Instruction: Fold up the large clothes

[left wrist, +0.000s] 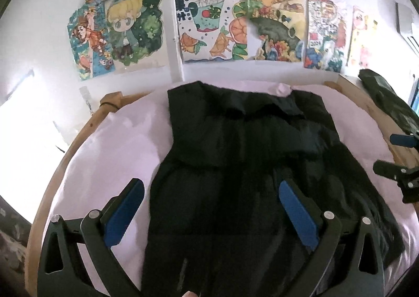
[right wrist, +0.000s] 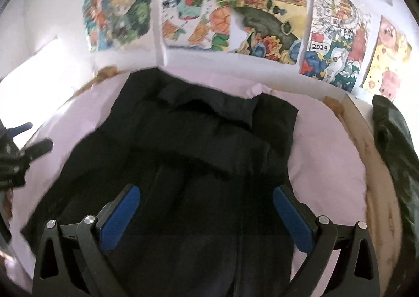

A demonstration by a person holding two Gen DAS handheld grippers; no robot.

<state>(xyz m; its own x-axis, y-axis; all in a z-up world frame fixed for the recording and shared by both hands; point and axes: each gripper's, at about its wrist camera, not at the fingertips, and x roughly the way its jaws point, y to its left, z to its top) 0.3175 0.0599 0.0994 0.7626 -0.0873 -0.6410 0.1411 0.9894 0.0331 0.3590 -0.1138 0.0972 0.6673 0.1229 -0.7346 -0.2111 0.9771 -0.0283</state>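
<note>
Both tongs — left (left wrist: 212,208) and right (right wrist: 205,211) — hung open over the partly folded black garment (left wrist: 235,166) on the bed (left wrist: 110,145); next, probably, gripping its near edge for another fold.

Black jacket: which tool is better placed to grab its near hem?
Left, probably. The left tool is open with the black jacket hem edge between its pads; the right tool, also open, sits mid-garment.

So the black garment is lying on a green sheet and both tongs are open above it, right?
Not quite: the sheet is pale pink, not green, as the left wrist view shows. The black garment does lie on it, with the left tongs and right tongs open above.
</note>
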